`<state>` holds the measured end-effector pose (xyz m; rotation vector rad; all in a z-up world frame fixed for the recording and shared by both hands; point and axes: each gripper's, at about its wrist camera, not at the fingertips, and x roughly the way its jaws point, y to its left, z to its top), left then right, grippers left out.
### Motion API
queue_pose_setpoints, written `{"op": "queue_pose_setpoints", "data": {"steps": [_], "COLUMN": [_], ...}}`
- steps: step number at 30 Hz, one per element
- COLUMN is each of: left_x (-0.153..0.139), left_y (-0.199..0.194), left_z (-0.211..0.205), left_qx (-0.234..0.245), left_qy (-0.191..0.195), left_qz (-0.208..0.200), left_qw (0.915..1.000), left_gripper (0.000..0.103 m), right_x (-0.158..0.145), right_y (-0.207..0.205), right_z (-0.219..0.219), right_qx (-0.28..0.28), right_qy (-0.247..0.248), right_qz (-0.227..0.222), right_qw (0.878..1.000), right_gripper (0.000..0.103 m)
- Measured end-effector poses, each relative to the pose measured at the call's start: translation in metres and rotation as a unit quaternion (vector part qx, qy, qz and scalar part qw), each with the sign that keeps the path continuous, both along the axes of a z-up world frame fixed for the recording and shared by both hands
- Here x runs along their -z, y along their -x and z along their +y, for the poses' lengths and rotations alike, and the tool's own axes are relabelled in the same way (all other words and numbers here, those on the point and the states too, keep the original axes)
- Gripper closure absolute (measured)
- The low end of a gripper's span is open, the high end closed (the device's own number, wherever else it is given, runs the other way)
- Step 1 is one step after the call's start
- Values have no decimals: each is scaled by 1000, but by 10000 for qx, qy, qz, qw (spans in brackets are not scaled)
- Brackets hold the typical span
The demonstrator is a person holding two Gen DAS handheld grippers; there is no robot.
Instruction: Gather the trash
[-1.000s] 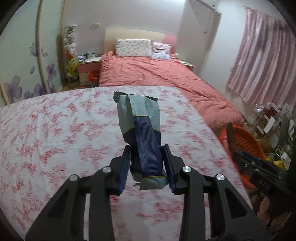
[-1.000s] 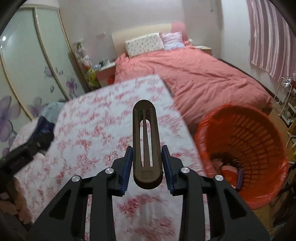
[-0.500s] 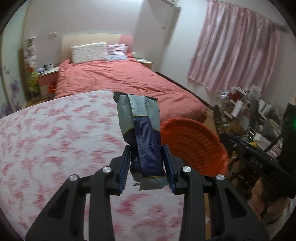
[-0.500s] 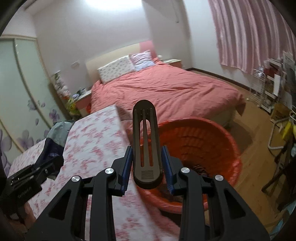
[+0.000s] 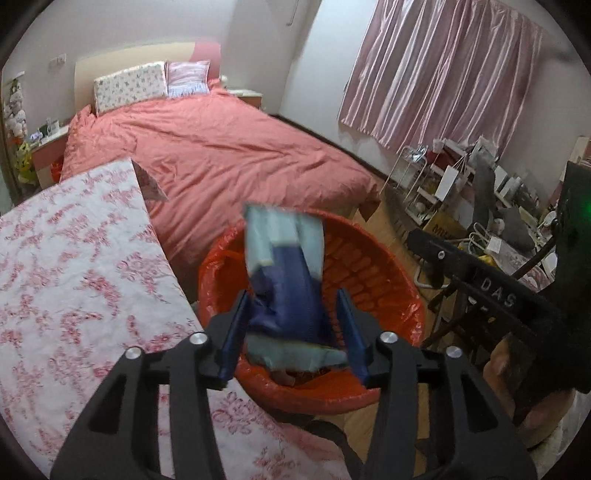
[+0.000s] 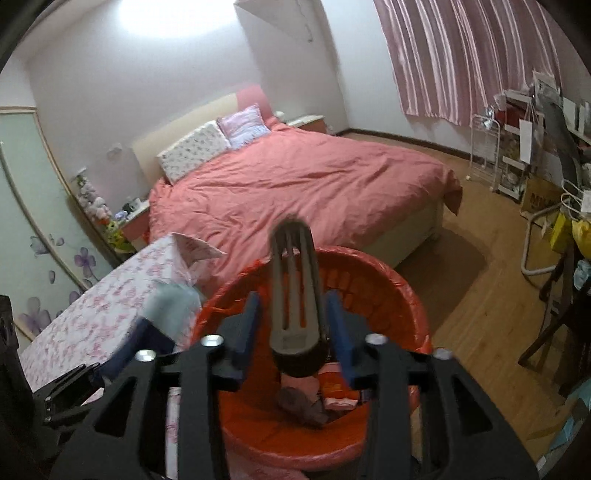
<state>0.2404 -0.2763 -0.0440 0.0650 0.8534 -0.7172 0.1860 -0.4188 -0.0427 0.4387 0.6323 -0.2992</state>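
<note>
Both views were dim and warm-tinted, with heavy fisheye bending and black vignette at every corner; in the right wrist view a ceiling light's glare blew out white at eleven o'clock; the wall below it faded to grey; the snack wrapper was smeared by motion blur at centre; the dark slotted piece blurred likewise; the pink curtain showed soft sheen at one o'clock; the bed stayed reasonably sharp.
</note>
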Motion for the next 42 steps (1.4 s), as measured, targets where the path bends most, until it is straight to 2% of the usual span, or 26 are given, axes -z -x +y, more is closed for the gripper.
{"op": "queue_pose_setpoints", "data": {"steps": [5,8,9,12,16,19,22,30,35,42], "left_x": [14,8,4,-9,-30,-46,-57,-61,-55,-49], "left_y": [-8,-6,-1,16,46,68,96,158,193,223], "left_z": [12,30,39,68,112,139,172,233,259,275], "left_qx": [-227,-349,-404,-583,-878,-1117,-1442,-2260,-2743,-3066], "left_qy": [-226,-231,-230,-182,-58,31,17,-156,-287,-409], "left_qz": [54,4,-78,-372,-722,-962,-1305,-1763,-1921,-2021], "left_qw": [9995,9991,9989,9974,9935,9891,9809,9579,9418,9293], "left_gripper": [46,43,41,33,20,9,4,4,4,4], "right_x": [1,-5,-9,-21,-38,-50,-61,-69,-66,-54], "right_y": [16,26,32,44,68,84,105,158,164,170], "right_z": [4,5,8,17,53,83,112,148,165,188], "right_qx": [107,183,206,229,216,217,195,413,326,540], "right_qy": [117,279,372,615,1131,1564,1890,2004,2129,2480], "right_qz": [-47,-125,-198,-365,-577,-666,-874,-1660,-1552,-1212], "right_qw": [9999,9994,9989,9972,9917,9852,9779,9647,9641,9596], "right_gripper": [36,26,20,12,3,3,2,2,2,2]}}
